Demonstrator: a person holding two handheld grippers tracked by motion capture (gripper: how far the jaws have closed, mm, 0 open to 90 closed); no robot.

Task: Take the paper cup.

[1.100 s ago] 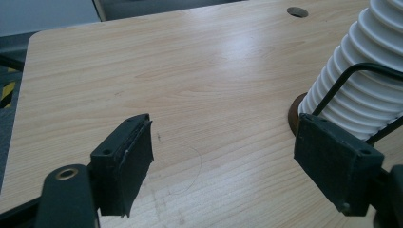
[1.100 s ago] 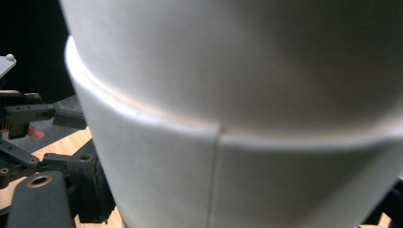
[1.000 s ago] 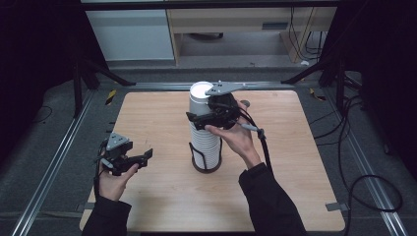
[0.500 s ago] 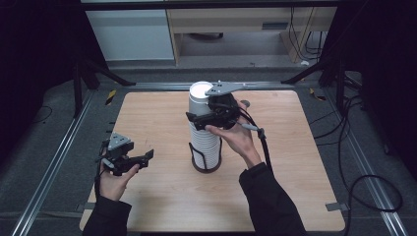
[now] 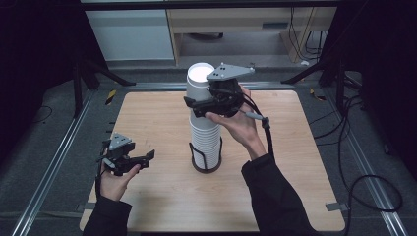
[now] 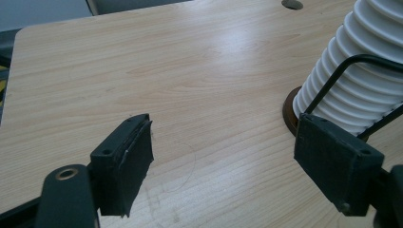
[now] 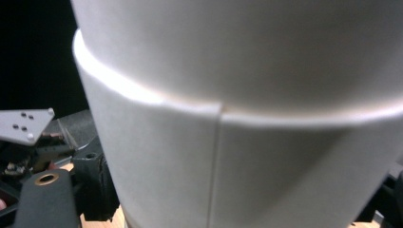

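Your left gripper (image 5: 129, 158) waits low over the left part of the desk (image 5: 305, 162), fingers (image 6: 124, 164) apart on nothing, pointed at the foot of the stack. That looks like a standby post, close enough to steady the wire holder (image 5: 206, 158) if it tips.

Mid-desk, the stack of white paper cups (image 5: 204, 140) stands upright in that holder, so cups come off straight up.

Your right gripper (image 5: 195, 104) has just been closing its fingers and is now clamped on the top cup (image 5: 200, 83), near the top of the stack (probably peeling one off).

Hard to tell: whether one cup or several are pinched. The right gripper view is blurred white wall and seam, its fingers mostly hidden.
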